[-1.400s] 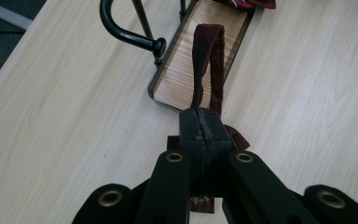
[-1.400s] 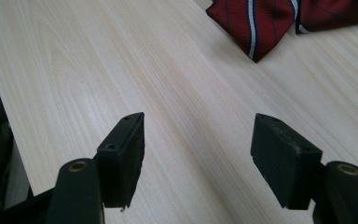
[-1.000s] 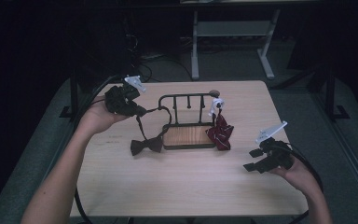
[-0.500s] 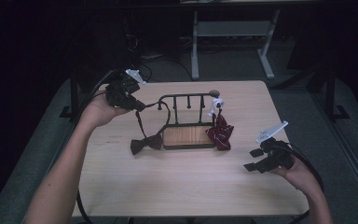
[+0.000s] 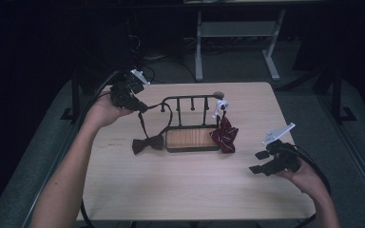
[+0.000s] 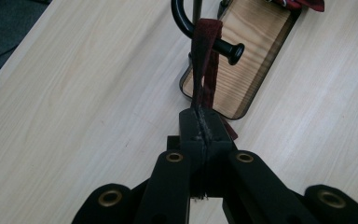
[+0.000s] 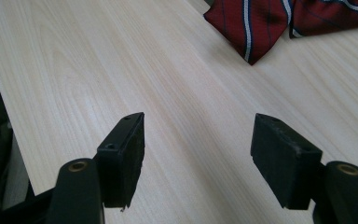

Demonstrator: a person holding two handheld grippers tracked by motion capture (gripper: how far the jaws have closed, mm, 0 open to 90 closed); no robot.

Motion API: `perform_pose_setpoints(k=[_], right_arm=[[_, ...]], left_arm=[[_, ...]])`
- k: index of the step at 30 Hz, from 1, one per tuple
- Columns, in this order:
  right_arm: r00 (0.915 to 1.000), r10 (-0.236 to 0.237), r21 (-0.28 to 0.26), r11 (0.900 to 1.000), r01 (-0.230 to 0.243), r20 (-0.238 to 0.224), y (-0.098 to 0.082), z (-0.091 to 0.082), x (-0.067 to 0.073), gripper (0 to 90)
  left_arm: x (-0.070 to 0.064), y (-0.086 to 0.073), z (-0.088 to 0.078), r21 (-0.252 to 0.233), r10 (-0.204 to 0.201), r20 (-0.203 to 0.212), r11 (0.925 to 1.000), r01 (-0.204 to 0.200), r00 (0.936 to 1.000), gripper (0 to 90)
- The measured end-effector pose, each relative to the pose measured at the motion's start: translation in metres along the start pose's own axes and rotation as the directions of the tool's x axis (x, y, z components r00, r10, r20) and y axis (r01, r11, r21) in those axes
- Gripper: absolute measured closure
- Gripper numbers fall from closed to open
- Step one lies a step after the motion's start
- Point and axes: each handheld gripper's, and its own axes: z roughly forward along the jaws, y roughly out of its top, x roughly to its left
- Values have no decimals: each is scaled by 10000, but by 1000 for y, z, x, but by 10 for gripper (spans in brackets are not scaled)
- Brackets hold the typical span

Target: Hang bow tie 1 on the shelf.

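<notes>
The work in hand is hanging the dark bow tie [image 5: 148, 143] on the black metal rack [image 5: 192, 122]: the left gripper [image 5: 140, 107], raised to the left of the rack, has its jaws clamped tight on the maroon neck strap [image 6: 205, 70], which already loops over the rack's knobbed left hook [image 6: 228, 49], while the bow itself lies on the counter [image 5: 190, 190] just left of the rack's wooden base [image 5: 191, 138]. I judge the next move calls for easing the strap down until it seats on the hook, then letting go without tugging it back off. The right gripper [image 5: 261, 162] waits well to the right of the rack with its jaws standing wide and nothing between them; in the right gripper view they hover over bare wood short of the striped red tie [image 7: 261, 23]. That tie hangs from the rack's right end, where a small white object [image 5: 221, 104] is too small to identify. How far the strap wraps behind the hook is hidden.
</notes>
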Motion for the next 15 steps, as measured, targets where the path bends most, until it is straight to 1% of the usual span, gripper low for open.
perform_pose_setpoints(k=[1, 7, 15], right_arm=[[10000, -1, -2, 10000, 1, 3, 0, 0, 0, 347], [10000, -18, -57, 10000, 18, -14, 0, -1, 0, 346], [10000, -6, -91, 10000, 6, -66, -1, 0, -2, 346]], left_arm=[[0, 0, 0, 71, 21, -16, 10000, -21, 10000, 897], [1, 0, 1, 100, 59, -12, 9999, -58, 10000, 880], [-1, -2, 2, 182, 106, 20, 9998, -106, 9999, 853]])
